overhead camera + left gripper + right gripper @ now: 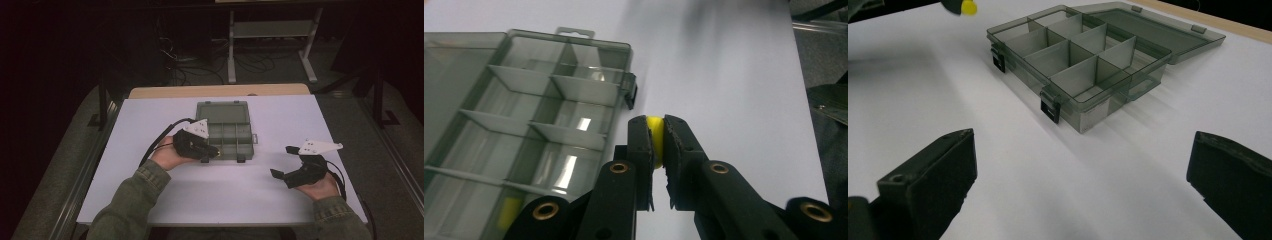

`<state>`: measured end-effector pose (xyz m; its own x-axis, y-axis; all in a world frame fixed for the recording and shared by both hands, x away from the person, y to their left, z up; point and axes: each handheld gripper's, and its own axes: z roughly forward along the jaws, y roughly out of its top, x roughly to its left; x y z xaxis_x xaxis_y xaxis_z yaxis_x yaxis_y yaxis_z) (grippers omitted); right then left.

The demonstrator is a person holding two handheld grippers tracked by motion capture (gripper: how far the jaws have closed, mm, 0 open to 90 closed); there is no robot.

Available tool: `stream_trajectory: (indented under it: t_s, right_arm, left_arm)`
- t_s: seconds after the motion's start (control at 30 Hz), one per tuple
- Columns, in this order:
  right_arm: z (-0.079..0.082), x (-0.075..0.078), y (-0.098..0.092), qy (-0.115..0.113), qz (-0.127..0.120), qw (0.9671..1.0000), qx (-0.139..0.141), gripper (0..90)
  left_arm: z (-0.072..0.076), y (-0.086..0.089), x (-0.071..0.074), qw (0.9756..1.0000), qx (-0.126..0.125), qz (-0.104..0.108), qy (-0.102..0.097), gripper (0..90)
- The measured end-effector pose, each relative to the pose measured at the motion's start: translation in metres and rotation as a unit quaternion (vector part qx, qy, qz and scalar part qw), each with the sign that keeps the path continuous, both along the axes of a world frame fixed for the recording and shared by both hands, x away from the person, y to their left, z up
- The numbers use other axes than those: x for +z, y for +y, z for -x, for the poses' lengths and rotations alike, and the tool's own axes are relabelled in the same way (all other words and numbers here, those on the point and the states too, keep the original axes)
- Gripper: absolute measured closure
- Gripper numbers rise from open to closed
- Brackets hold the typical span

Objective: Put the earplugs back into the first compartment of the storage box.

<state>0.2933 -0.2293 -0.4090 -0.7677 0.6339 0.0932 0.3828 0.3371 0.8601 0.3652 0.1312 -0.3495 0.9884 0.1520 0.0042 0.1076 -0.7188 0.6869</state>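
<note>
Black jaws of the left hand-held gripper pinch a small yellow ball just beside the front edge of the open compartment box on the bench. Right hand-held gripper spread wide, empty, well apart from the box. Judged: pick done, drop into a compartment left. Another yellow piece seems already inside.

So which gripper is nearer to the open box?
Left. The left gripper is at the front edge of the box, pinching a yellow piece. The right gripper sits apart, open.
</note>
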Motion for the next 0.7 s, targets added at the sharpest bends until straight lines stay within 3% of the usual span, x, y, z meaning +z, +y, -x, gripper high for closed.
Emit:
stream_trajectory:
  t_s: [0.47, 0.57, 0.7]
  right_arm:
    - [-0.001, -0.002, 0.001, 0.001, 0.006, 1.0, 0.0, 0.0]
    - [-0.001, -0.002, 0.001, 0.002, 0.005, 1.0, -0.001, 0.0]
    - [-0.001, -0.002, 0.001, 0.002, 0.006, 1.0, -0.001, 0.0]
  left_arm:
    - [-0.026, 0.017, 0.031, 0.9986, 0.041, 0.021, -0.024, 83.5]
    - [-0.034, 0.023, 0.033, 0.9973, 0.057, 0.041, -0.019, 83.7]
    - [-0.049, 0.034, 0.029, 0.995, 0.087, 0.047, -0.013, 84.2]
